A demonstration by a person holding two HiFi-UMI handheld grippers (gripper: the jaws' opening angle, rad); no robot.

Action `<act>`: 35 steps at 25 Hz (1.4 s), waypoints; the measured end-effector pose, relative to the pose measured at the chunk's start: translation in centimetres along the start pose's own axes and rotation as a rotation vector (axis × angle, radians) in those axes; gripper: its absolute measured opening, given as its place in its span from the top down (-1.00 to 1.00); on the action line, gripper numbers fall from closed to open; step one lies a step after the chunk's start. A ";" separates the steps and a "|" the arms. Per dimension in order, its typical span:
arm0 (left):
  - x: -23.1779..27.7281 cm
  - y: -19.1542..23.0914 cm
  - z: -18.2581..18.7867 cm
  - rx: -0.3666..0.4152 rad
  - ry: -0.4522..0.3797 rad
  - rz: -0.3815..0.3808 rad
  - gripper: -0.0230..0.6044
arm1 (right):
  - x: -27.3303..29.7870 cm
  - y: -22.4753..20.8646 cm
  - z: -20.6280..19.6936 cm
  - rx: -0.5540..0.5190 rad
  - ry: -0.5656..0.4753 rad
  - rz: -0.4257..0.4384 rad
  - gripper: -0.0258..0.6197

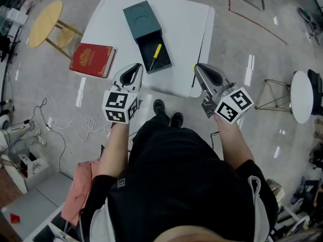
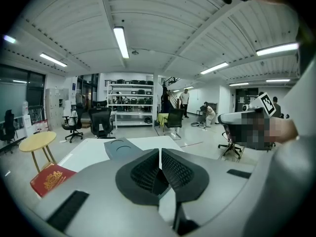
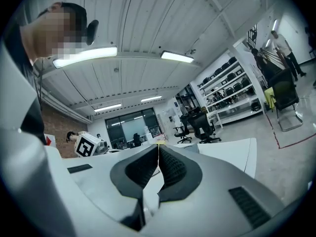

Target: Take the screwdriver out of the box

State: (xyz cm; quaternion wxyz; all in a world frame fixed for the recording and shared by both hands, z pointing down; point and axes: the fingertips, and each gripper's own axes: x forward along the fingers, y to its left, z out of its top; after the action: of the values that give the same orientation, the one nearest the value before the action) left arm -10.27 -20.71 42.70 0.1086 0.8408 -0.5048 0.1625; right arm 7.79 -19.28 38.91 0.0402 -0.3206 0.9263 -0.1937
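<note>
Yellow-handled, the screwdriver point(image 1: 155, 56) lies slantwise in the open half of the dark box point(image 1: 143, 20) on the white table point(image 1: 186, 24), uncovered and, I judge, free to be lifted straight out.

In the head view the left gripper point(image 1: 135, 69) hangs just short of the box's near end. The right gripper point(image 1: 198, 68) is off to the box's right, at the table edge. A red book point(image 1: 92, 60) lies left of the box.

In the left gripper view the jaws meet with nothing between them and the box point(image 2: 118, 148) is just ahead. They would need to part before any grasp.

In the right gripper view the jaws are likewise closed and empty, and I cannot pick out the box past them.
</note>
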 end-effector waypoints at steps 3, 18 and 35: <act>2.4 1.4 -0.1 -0.001 0.015 -0.017 0.84 | 1.6 -1.6 -0.1 0.013 0.015 -0.017 0.83; 12.3 7.7 -2.1 -0.006 0.114 -0.208 0.67 | 11.4 -7.2 1.5 0.013 0.043 -0.141 0.83; 19.7 5.7 -8.4 0.051 0.444 -0.188 0.39 | 10.1 -14.0 -0.9 0.115 0.094 -0.120 0.83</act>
State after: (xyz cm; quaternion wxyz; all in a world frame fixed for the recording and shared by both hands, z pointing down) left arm -8.06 -36.49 58.13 0.2103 0.8303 -0.3839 0.3450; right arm 7.71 -35.15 45.66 0.0035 -0.3634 0.8936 -0.2634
